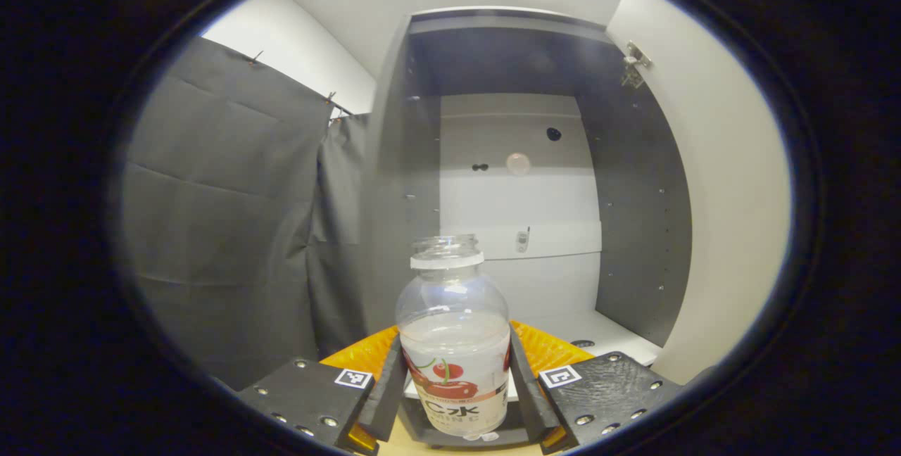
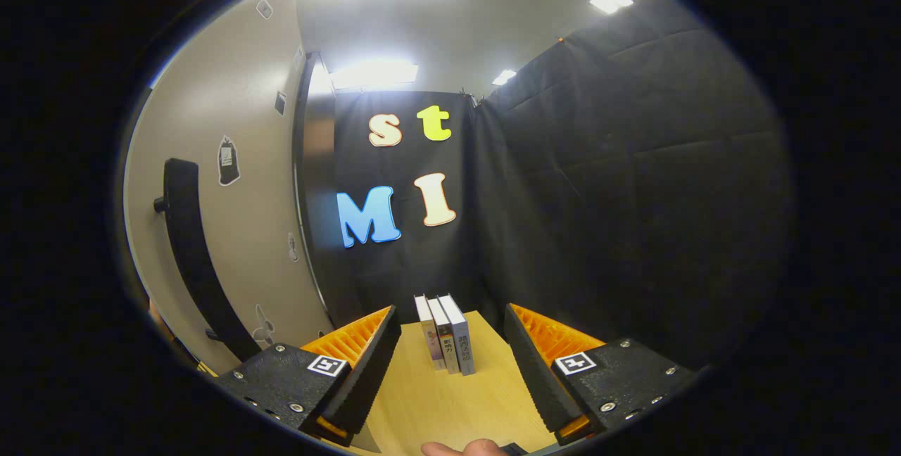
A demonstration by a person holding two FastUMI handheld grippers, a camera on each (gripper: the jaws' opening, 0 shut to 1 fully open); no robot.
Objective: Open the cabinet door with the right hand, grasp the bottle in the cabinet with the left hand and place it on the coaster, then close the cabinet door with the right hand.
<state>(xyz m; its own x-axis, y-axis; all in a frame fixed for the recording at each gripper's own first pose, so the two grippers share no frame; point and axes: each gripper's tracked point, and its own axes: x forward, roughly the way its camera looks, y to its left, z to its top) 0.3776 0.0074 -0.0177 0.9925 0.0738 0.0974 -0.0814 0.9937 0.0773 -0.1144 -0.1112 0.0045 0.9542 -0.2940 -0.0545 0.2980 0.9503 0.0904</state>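
A clear bottle (image 1: 456,343) with a cherry label and no cap stands upright between the fingers of my left gripper (image 1: 456,385), which is shut on its lower body. Behind it the cabinet (image 1: 521,181) stands with dark side walls and a pale back panel. Its door (image 1: 718,195) is swung wide at the right. In the right gripper view my right gripper (image 2: 450,364) is open with nothing between its fingers, hovering over the wooden table (image 2: 450,400). The open cabinet door (image 2: 225,231) with its long dark handle (image 2: 193,252) is to the left of that gripper.
Three books (image 2: 445,333) stand upright on the table ahead of the right gripper. Black cloth walls close off the back and right. A fingertip (image 2: 464,447) shows at the bottom edge. Grey cloth (image 1: 232,231) hangs left of the cabinet.
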